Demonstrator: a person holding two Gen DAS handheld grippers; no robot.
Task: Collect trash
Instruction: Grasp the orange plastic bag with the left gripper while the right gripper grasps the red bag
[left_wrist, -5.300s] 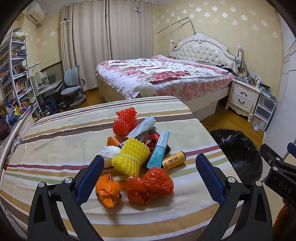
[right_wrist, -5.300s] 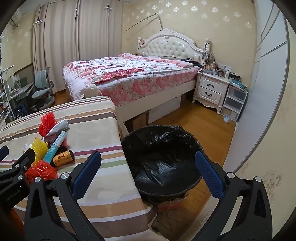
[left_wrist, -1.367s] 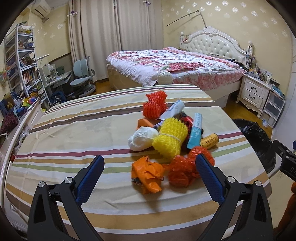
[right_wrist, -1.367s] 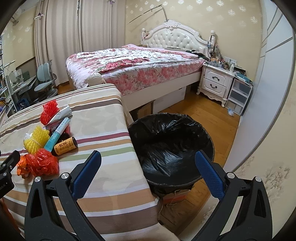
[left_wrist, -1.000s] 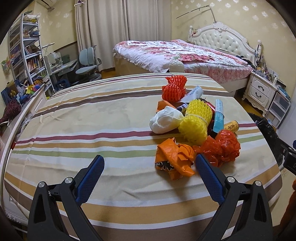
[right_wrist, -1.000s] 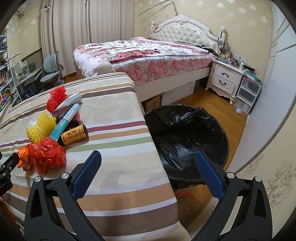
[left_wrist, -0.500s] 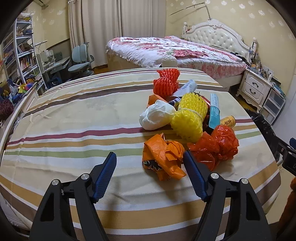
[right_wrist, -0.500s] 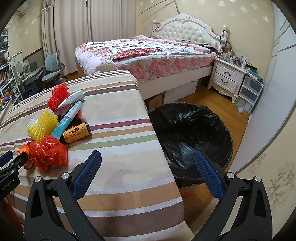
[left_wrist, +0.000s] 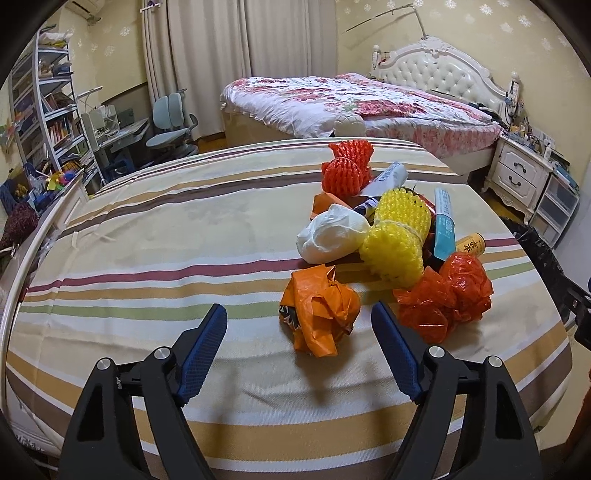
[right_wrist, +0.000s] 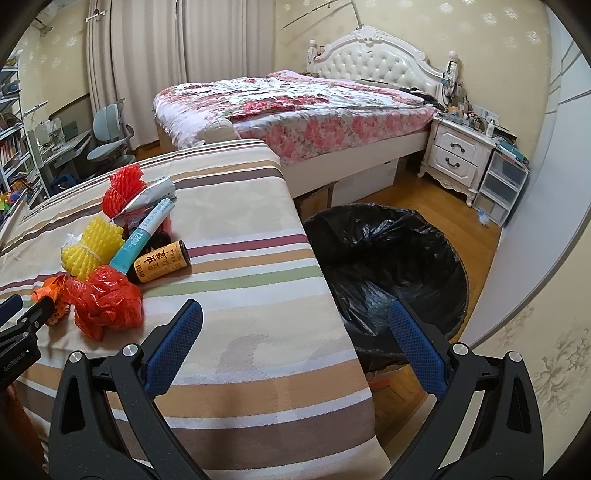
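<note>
A heap of trash lies on the striped tablecloth (left_wrist: 147, 240): a crumpled orange bag (left_wrist: 319, 317), a red plastic bag (left_wrist: 450, 299), a yellow foam net (left_wrist: 399, 236), a white wad (left_wrist: 332, 234), a red foam net (left_wrist: 347, 170), a blue tube (left_wrist: 445, 225) and a yellow can (left_wrist: 471, 243). My left gripper (left_wrist: 297, 314) is low over the cloth and its jaws are opening. The orange bag sits between the fingertips, nearer the right one, and neither pad presses on it. My right gripper (right_wrist: 295, 310) stands open and empty over the table's edge beside the black-lined bin (right_wrist: 384, 266).
The bin stands on the wooden floor right of the table. Beyond it are a bed (right_wrist: 295, 99) with a floral cover and a white nightstand (right_wrist: 458, 158). Shelves (left_wrist: 44, 110) and a desk with chairs (left_wrist: 170, 122) fill the far left.
The left jaws came in from their widest, then spread a little again. The gripper drew closer to the orange bag, which now lies between its fingertips. The right gripper kept still.
</note>
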